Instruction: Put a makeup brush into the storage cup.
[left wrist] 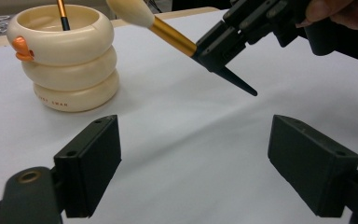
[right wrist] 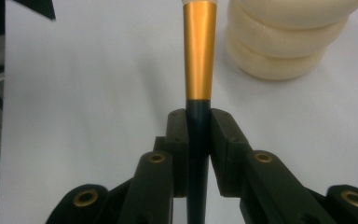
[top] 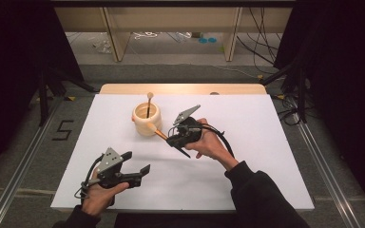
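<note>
The left gripper (top: pixel 135 167) hangs with fingers wide apart over the desk (top: pixel 266 142), while the right gripper's (top: pixel 173 139) fingers (right wrist: pixel 179 140) clamp the brush's (right wrist: pixel 199 65) dark handle, its bristles just beyond them beside the cream holder (top: pixel 147 118).

The brush (left wrist: pixel 168 35) has cream bristles, a gold ferrule and a black handle; the ringed holder (left wrist: pixel 65 56) is cream with an orange tab.
</note>
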The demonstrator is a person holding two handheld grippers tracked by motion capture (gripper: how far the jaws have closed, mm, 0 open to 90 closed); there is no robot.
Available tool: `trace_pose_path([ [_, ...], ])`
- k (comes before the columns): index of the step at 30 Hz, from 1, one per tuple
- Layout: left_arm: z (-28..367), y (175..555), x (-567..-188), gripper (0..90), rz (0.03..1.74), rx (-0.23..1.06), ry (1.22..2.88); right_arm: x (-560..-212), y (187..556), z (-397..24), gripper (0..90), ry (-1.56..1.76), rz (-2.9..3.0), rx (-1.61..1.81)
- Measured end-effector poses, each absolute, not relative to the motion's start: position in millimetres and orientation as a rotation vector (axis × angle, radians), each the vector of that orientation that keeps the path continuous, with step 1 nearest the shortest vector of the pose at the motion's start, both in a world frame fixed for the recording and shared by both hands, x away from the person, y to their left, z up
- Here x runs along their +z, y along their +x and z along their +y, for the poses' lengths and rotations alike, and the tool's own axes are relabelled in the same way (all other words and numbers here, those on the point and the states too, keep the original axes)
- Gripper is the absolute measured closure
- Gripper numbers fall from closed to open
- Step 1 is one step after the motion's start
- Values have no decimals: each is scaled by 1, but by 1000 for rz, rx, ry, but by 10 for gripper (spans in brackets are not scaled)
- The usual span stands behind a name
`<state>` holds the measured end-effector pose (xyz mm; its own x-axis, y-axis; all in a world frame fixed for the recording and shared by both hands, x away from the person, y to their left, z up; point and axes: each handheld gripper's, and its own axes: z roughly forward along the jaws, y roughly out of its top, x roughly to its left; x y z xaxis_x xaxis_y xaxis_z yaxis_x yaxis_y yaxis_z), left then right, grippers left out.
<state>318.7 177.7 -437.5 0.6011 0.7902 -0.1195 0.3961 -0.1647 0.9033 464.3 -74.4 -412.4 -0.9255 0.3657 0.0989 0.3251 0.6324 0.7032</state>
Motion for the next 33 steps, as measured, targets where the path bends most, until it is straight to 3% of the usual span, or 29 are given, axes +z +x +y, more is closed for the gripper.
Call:
trace_pose_path([
  [14, 163, 329, -443, 174, 989, 393, 1755, -402, 457, -76, 785, 636, 2695, 1481],
  [33, 139, 340, -444, 173, 935, 398, 1771, -398, 442, -87, 784, 618, 2608, 1621],
])
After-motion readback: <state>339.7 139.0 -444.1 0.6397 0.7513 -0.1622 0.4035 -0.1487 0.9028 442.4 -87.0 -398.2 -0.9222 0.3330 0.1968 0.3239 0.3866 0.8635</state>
